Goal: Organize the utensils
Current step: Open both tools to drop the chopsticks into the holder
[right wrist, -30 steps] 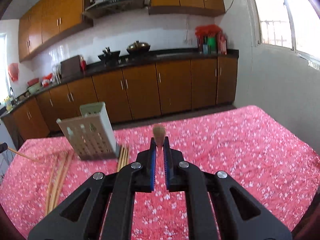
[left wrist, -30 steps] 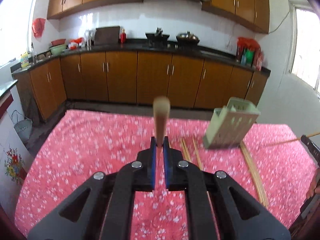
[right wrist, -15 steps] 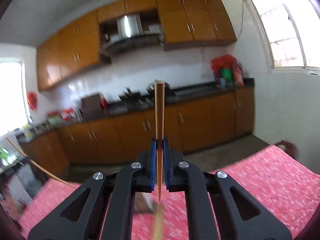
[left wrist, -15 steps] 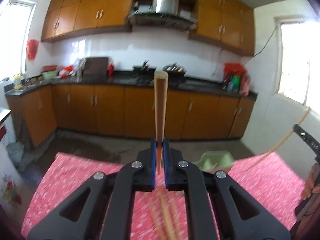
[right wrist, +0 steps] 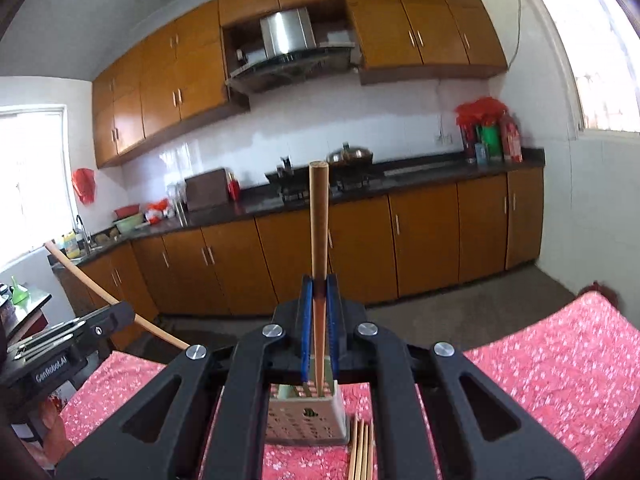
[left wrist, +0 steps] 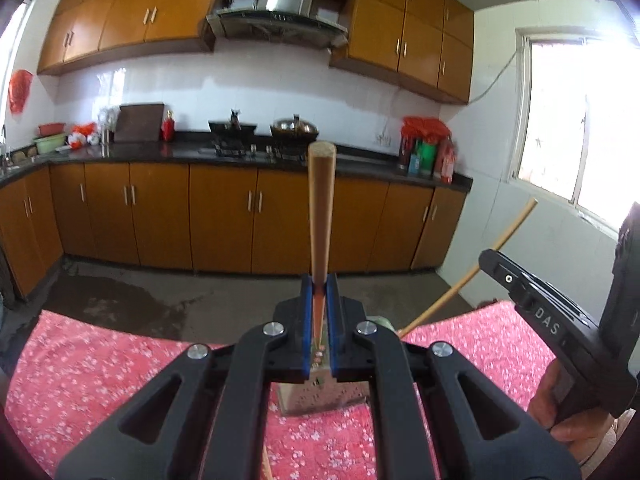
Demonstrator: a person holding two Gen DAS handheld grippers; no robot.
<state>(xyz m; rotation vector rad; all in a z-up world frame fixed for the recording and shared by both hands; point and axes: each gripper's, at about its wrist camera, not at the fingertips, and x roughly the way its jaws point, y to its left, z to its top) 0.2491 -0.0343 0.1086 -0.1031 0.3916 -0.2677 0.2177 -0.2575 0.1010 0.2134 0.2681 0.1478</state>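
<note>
Pinching one chopstick [left wrist: 319, 216] in left gripper [left wrist: 319, 292], another chopstick [right wrist: 319, 232] in right gripper [right wrist: 319, 292], above holder [right wrist: 307, 416]

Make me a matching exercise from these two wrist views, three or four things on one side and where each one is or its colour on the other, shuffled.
Things:
1. left gripper
2. utensil holder
3. tablecloth
4. loose chopsticks

Descriptions:
A. red with small flowers
B. lying flat beside the holder
C. shut on a chopstick
D. pale, perforated, standing on the table

Pairs: 1-C, 2-D, 3-A, 4-B
</note>
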